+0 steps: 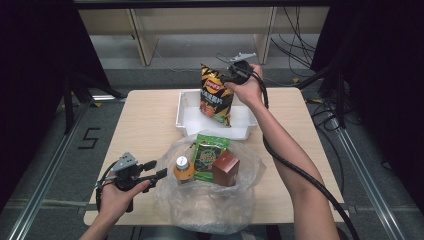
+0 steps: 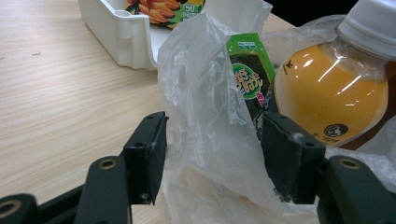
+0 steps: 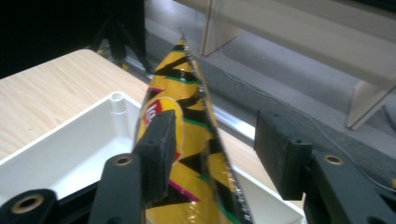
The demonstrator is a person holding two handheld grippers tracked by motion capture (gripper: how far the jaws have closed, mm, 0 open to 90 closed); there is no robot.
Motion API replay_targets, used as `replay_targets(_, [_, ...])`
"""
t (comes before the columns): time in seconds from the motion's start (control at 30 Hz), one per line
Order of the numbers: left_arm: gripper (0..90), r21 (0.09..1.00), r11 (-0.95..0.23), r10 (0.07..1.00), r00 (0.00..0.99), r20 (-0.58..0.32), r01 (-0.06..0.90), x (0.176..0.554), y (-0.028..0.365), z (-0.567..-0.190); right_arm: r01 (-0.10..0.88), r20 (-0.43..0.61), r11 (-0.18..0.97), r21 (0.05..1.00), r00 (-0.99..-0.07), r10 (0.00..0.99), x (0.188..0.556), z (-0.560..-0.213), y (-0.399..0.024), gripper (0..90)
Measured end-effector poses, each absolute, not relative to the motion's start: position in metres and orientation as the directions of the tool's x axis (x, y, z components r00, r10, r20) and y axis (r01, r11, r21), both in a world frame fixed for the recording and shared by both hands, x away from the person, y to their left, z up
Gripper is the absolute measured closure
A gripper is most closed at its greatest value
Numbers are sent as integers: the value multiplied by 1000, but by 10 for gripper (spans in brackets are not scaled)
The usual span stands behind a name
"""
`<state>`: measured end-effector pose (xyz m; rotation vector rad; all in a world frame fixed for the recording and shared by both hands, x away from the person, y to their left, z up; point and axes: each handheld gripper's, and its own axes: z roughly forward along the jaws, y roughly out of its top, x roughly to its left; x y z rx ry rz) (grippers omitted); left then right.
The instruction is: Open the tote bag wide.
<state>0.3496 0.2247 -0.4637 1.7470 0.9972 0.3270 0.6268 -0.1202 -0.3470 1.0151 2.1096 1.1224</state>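
A yellow-and-black chip bag stands upright in the white tray at the back of the table. My right gripper is at the bag's top. In the right gripper view the chip bag passes between the jaws of the open right gripper; the left pad sits close against it and the right pad is clear of it. My left gripper is at the left edge of a clear plastic bag. A fold of that plastic bag rises between the wide jaws of the left gripper, unpinched.
Inside the plastic bag are an orange drink bottle with a white cap, a green snack packet and a brown box. The wooden table has bare room on its left. Shelving and cables lie beyond the far edge.
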Motion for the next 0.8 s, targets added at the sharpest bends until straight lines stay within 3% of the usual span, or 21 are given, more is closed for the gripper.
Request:
replay_targets(0.2, [412,877,-94,758,605,-244,472,349,224,-463,329,-145,376,866,-554,820,625,-343,-127,456])
replay_targets(0.5, [412,879,-98,757,608,-239,467,348,224,-463,334,-96,300,894,-511,854,608,-336,-132,444])
replay_targets(0.8, [412,876,-104,764,602,-233,471,348,224,-461,326,-71,262,908,-497,865,587,-327,-141,507])
